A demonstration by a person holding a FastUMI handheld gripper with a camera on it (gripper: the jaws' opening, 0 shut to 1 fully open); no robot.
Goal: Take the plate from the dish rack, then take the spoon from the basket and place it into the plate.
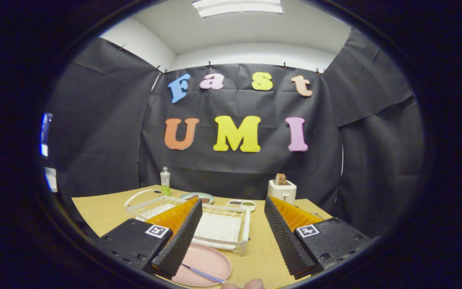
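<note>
Fingertips (247, 284) of a person's hand are seen nearest the camera, just below the claw (233, 233), whose two fingers stand wide apart and grip nothing. Between and just beneath the fingers a pink plate (209, 261) lies flat on the wooden counter (261, 249), already out of the white dish rack (223, 226), which sits just beyond it. A spoon (203, 274) with a patterned handle is seen resting across the near part of the plate, its bowl end hidden under the left finger. Judged from this layout, the task appears to be at or near its end, and the step in hand is taken to be the release and withdrawal. That step would be done well if the fingers were kept apart and the claw were lifted straight up and back, so that the spoon handle is not caught or dragged off the rim. The plate should not be nudged toward the rack's near rail, which it almost touches. Farther off, a small bottle (165, 180), a second dish (197, 197), a small tray (241, 204) and a toaster (282, 189) stand near the counter's far edge, well apart from the work. Whether a basket is present cannot be told.
</note>
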